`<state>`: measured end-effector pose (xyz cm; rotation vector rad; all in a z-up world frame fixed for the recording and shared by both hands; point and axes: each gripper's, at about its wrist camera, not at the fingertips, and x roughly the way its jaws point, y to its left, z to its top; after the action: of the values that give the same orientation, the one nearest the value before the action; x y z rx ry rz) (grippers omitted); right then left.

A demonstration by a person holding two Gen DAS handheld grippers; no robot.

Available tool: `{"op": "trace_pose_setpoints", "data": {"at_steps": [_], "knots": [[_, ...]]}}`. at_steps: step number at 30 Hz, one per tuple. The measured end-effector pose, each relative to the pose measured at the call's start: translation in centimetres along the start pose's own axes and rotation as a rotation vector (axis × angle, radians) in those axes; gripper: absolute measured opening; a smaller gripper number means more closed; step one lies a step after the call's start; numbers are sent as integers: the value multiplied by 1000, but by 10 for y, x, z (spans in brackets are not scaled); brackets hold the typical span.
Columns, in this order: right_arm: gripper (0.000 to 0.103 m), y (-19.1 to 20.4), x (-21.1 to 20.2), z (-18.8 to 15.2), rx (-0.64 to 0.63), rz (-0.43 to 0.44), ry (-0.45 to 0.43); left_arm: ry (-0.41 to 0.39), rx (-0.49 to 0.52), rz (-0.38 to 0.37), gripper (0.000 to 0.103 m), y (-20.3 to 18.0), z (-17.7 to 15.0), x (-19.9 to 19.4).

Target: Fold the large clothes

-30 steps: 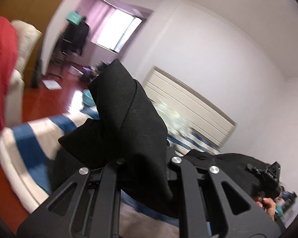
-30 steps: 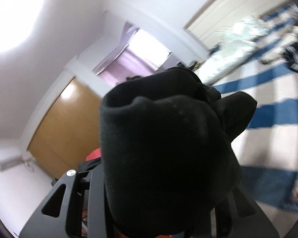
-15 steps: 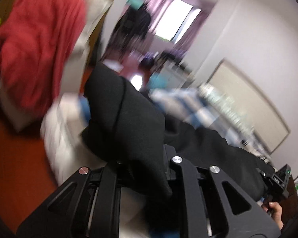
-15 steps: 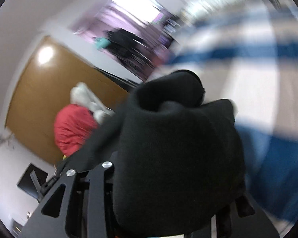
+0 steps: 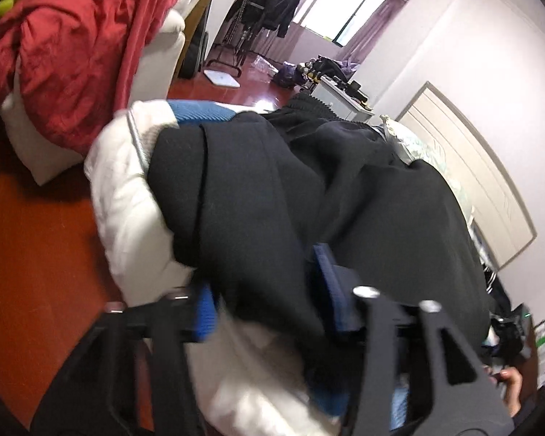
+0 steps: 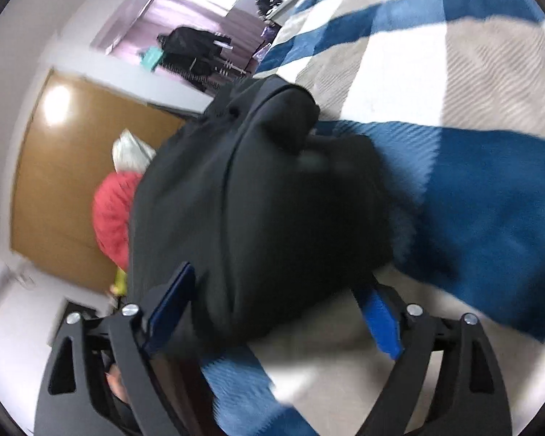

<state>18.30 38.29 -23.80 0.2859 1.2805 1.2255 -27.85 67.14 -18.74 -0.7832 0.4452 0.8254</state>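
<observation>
Both wrist cams close, angled down; share black garment [image 5: 381,218], bed [image 6: 472,72].

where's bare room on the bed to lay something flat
Free: the blue and white striped bedspread beyond and right of the black garment in the right wrist view. Crowded: the bed's corner in the left wrist view, covered by the garment, with the red quilt on the white chair just past it.

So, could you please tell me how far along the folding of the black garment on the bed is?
Done: the black garment lies bunched on the blue-and-white striped bedspread. In hand: the left claw and right claw have just been opening, pads apart, cloth still loosely between them, so this looks like a release. Left: it is not a neat, flat fold yet, so smoothing and further folds likely remain.
</observation>
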Motion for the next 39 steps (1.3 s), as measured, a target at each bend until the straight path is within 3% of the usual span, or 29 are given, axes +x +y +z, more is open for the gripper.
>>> {"op": "trace_pose_setpoints", "data": {"at_steps": [1, 7, 8, 11, 16, 21, 29, 39], "knots": [[88, 0, -7, -8, -21, -18, -8, -7, 22, 9, 68, 0, -5, -8], [93, 2, -60, -62, -58, -96, -54, 24, 100, 18, 80, -11, -35, -47], [98, 11, -63, -69, -86, -107, -55, 38, 113, 10, 80, -17, -41, -54], [98, 48, -64, -83, -197, -150, -47, 56, 200, 9, 87, -40, -54, -67], [98, 114, -62, -107, -387, -200, -32, 66, 341, 1, 87, -86, -69, -94], [98, 171, -71, -127, -500, -205, -59, 6, 392, 46, 95, -119, -68, -124], [98, 205, -87, -144, -460, -143, -92, -62, 432, 54, 95, -148, -65, -161], [98, 214, -77, -143, -455, -125, -70, -83, 417, 44, 95, -154, -57, -161]]}}
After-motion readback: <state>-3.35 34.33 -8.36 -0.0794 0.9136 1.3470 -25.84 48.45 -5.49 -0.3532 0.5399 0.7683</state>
